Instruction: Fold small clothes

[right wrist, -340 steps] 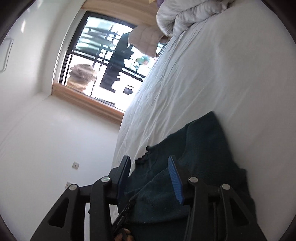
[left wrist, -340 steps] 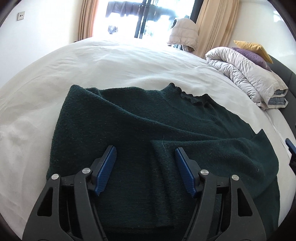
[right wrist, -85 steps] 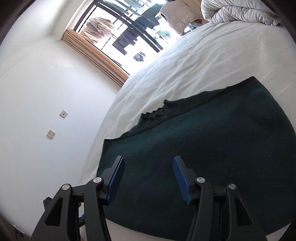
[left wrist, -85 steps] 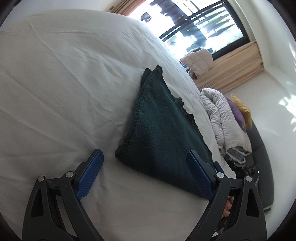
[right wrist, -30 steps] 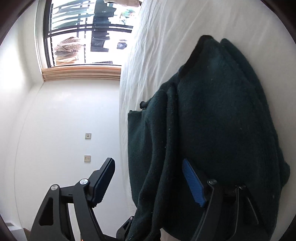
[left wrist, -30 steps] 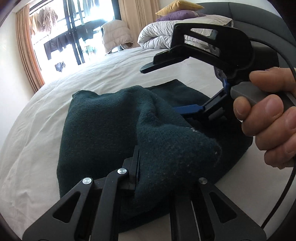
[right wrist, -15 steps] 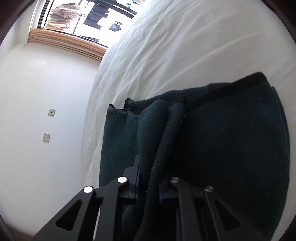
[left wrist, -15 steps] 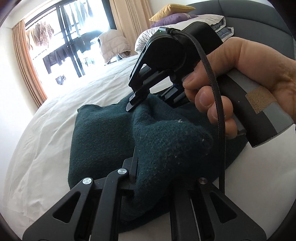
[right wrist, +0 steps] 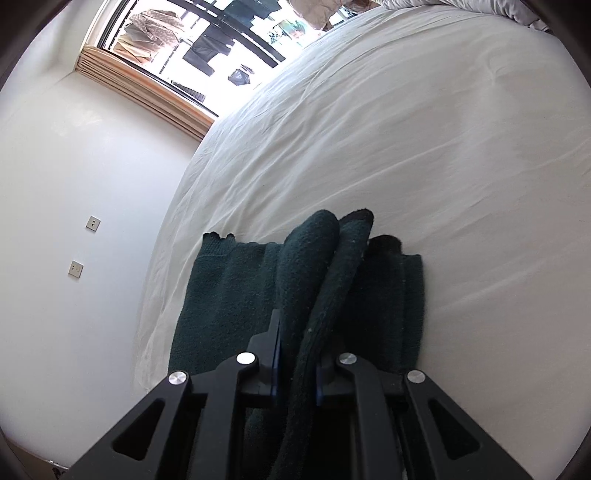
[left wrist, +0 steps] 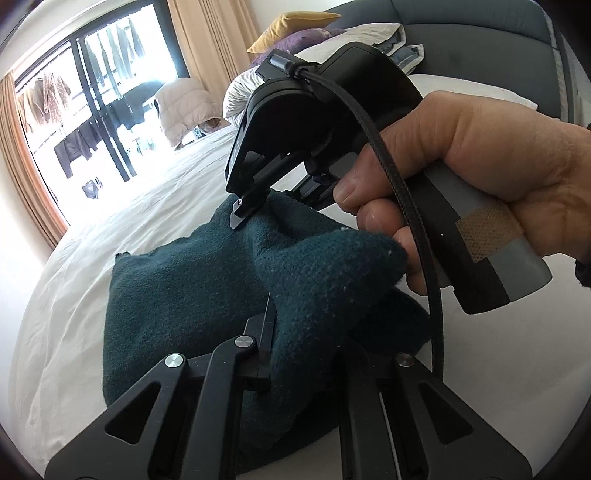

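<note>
A dark green knitted sweater [left wrist: 177, 288], folded into a narrow stack, lies on the white bed [left wrist: 110, 221]. My left gripper [left wrist: 303, 332] is shut on its near corner, which bunches up over the fingers. In the same view a hand [left wrist: 480, 155] holds my right gripper [left wrist: 251, 210], clamped on the sweater's edge a little farther along. In the right wrist view my right gripper [right wrist: 297, 354] is shut on several raised layers of the sweater [right wrist: 229, 295], while the rest lies flat on the bed [right wrist: 406, 147].
A rolled grey quilt [left wrist: 240, 92], purple and yellow pillows [left wrist: 295, 26] and a dark headboard [left wrist: 480, 48] lie at the bed's far end. A window with curtains [left wrist: 92, 92] is behind. A white wall with sockets [right wrist: 92, 223] borders the bed's left side.
My right gripper went from wide open around the sweater's edge to shut on it. Both grippers have lifted the gripped edge, and the right hand has come closer to the left gripper.
</note>
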`<state>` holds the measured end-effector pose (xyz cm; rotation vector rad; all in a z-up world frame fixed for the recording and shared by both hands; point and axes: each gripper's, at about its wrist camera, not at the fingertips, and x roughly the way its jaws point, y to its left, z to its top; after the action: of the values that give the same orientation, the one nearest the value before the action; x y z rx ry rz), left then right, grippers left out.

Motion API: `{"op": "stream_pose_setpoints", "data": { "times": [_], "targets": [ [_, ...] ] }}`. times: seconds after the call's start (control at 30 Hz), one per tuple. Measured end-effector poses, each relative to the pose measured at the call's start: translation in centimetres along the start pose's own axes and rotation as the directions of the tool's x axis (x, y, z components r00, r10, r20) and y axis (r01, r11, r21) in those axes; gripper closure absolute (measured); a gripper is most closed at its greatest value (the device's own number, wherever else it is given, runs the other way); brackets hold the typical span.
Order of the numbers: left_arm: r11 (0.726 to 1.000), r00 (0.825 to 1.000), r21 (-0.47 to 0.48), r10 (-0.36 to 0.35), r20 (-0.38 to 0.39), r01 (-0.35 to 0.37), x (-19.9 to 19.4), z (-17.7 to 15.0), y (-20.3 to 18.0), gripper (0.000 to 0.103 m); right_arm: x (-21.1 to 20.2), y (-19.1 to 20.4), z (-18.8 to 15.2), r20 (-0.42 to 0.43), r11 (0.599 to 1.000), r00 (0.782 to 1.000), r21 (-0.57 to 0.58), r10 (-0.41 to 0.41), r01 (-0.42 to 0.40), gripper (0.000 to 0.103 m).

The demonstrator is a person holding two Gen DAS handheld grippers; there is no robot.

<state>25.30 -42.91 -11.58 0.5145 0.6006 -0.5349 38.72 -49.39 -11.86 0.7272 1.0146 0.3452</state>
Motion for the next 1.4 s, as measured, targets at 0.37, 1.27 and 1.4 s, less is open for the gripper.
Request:
{"op": "stream_pose_setpoints", "data": {
  "times": [0.37, 1.27, 1.4],
  "targets": [
    [0.995, 0.993, -0.069, -0.075, -0.086, 0.069, 1.6, 0.2, 3.0, 0.087, 1.3, -2.4, -0.3, 0.018, 0.996, 1.0, 0.089, 0.026, -0.028, 0.089],
    [0.928, 0.983, -0.374, -0.062, -0.172, -0.007, 0.4, -8.2, 15.5, 0.068, -2.6, -0.7, -11.7, 0.061, 1.0, 0.998, 0.027, 0.006, -0.007, 0.103],
    [0.921, 0.982, -0.388, -0.053, -0.179, -0.021, -1.2, -9.1, 13.0, 0.068, -2.9, 0.0, -12.0, 0.073, 0.999, 0.997, -0.033, -0.028, 0.031, 0.103]
  ]
}}
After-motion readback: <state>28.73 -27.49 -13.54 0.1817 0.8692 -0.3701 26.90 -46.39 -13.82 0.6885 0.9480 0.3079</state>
